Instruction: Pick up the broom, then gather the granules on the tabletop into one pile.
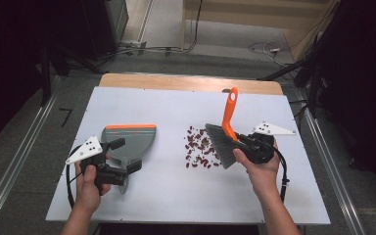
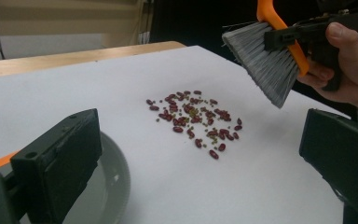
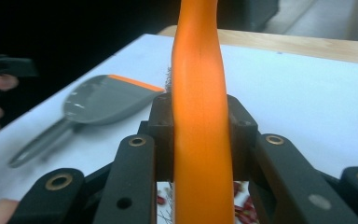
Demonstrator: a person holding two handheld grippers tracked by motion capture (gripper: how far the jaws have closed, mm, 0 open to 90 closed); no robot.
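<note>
Right gripper (image 1: 242, 142) pinching brush (image 1: 223, 134) handle, beans (image 1: 199, 147) just beside, left gripper (image 1: 126, 155) spread wide astride dustpan (image 1: 127, 139) handle

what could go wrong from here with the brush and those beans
1. The left gripper is open, its fingers apart over the dustpan handle, so a sweep could shove the unheld pan away.
2. The beans lie loosely spread; a fast stroke of the brush may scatter them past the pan.
3. The right gripper holds only the narrow orange handle, which might twist.
</note>
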